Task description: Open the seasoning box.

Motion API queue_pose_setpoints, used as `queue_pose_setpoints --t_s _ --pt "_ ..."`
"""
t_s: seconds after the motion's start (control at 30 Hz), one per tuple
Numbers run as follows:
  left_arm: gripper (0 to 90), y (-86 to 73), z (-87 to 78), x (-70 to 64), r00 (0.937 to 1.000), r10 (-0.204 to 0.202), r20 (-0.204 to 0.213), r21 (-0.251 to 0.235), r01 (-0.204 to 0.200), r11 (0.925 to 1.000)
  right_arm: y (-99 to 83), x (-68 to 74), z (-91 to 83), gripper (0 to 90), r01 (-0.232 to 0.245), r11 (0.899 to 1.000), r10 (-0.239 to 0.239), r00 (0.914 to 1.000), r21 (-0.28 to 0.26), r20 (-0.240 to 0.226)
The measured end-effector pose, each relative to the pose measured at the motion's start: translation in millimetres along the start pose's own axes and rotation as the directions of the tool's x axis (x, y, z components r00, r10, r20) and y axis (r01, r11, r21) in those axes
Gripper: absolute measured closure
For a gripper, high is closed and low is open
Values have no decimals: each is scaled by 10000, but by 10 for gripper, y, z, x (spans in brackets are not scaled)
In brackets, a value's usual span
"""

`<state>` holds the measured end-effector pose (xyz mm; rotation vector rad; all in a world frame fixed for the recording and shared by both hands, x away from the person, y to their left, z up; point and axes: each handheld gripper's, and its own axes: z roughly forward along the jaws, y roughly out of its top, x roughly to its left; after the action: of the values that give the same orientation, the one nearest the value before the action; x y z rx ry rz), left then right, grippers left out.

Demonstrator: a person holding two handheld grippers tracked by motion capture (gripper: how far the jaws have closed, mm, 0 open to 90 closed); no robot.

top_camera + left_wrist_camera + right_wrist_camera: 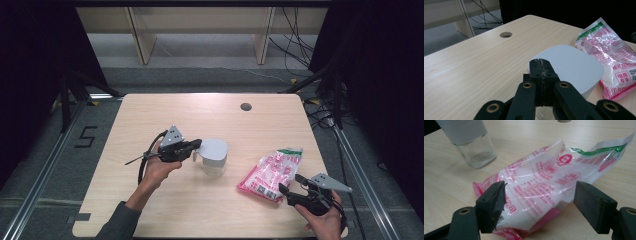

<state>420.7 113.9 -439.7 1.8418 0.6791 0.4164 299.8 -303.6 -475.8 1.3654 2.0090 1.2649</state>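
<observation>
Two containers: a clear jar with a pale grey lid, and a pink-and-white printed plastic bag, both on the desk.
Jar: stands upright at the centre of the high view; in the right gripper view, upper left, its glass body looks empty, with only a faint film at the bottom.
Jar lid: wide, rounded-square, closed on top; it sits in the middle right of the left gripper view.
Bag: lies flat, right of centre in the high view, near the jar but apart from it; it holds a white granular or powdery filling, and its top edge has a green strip.
Left hand-held gripper: jaws pressed together with nothing visible between them, tips at the jar lid's near edge; whether they touch it I cannot tell.
Right hand-held gripper: lower right of the high view, jaws spread wide, one on each side of the bag's lower end, not clamping it.
Desk hole: a round grommet near the upper edge of the desk.
</observation>
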Motion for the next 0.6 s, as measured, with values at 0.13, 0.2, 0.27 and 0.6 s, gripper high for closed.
queue_pose_setpoints --t_s 0.13,0.2,0.27,0.6 --pt "889 8 39 -4 10000 -8 -17 68 8 10000 7 -6 6 266 215 9998 -216 9998 -54 -44" --pt "890 6 52 -6 10000 -59 4 83 59 9999 9 -11 -1 266 360 9993 -360 9993 27 -55" --pt "890 6 51 -6 10000 -31 -11 97 31 9999 9 -9 -4 267 335 9994 -335 9994 11 -67" --pt "890 -4 42 25 10000 -74 23 2 74 10000 88 144 8 464 1348 9879 -1407 9869 -762 -788"
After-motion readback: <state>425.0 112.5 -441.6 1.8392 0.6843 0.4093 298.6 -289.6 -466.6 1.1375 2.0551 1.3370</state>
